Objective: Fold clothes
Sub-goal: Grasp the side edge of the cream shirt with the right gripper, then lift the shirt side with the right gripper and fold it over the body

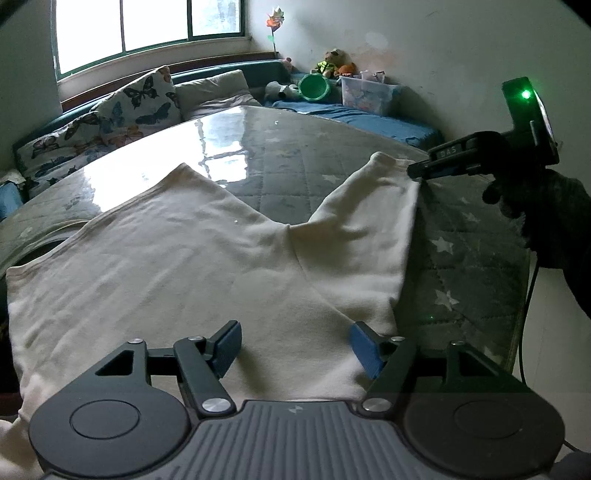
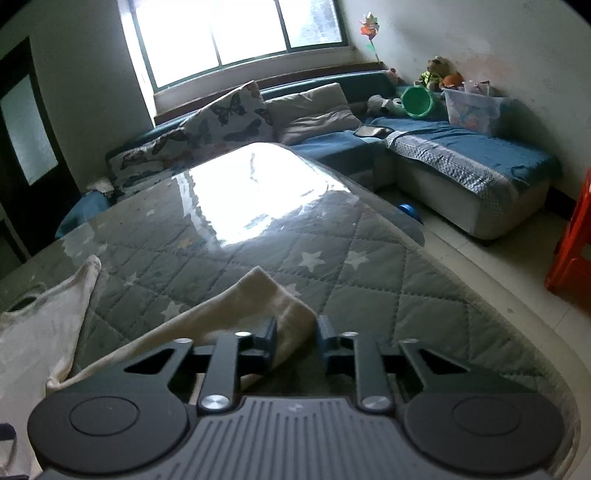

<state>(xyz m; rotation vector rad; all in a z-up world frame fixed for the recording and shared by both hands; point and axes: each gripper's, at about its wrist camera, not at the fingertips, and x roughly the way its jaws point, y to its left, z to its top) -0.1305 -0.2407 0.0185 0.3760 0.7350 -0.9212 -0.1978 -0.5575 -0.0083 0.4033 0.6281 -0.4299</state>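
window [image 2: 240,33]: bright daylight | sofa [image 2: 461,155]: blue, L-shaped | floor [image 2: 498,266]: pale tiles | wall [image 2: 498,44]: white, stained

Home living room, lived-in. Blue corner sofa [image 2: 461,147] runs along two walls under a big window [image 2: 240,33], with butterfly-print cushions [image 2: 229,118] and a plain pillow [image 2: 314,110] on it. Stuffed toys [image 2: 436,72], a green bucket [image 2: 417,101] and a clear storage bin [image 2: 472,107] sit piled in the corner, a paper pinwheel [image 2: 370,27] above them. Glass-topped surface [image 2: 258,192] over a star-print quilted cover, tiled floor [image 2: 498,266], red plastic stool [image 2: 572,240] at the edge.
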